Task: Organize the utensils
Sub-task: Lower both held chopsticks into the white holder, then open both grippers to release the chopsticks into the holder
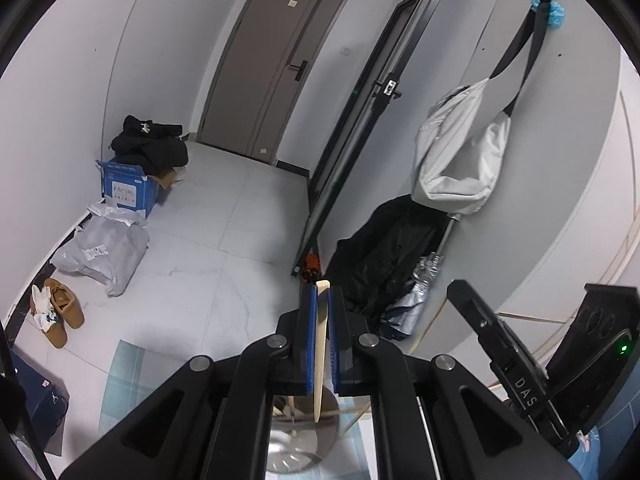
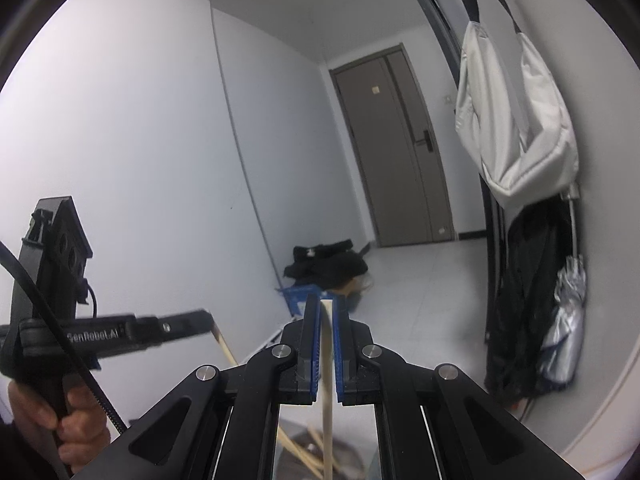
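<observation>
Pale floor tiles and grey walls are filling both wrist views, with a brown door (image 1: 276,68) at the far end of the hallway. Each tool is carrying one wooden stick, probably a chopstick. The left gripper (image 1: 322,300) is clamping its chopstick (image 1: 321,344) between closed blue pads, the thin end hanging down toward a metal cup (image 1: 304,440) on a checked cloth (image 1: 124,376). The right gripper (image 2: 326,308) is pinching a second chopstick (image 2: 327,360) the same way, above more sticks lying below. Holding them near the thick end is likely letting the tips drop in first. A white bag (image 1: 460,148) is hanging on the wall, and shoes (image 1: 60,312) are sitting by the skirting.
</observation>
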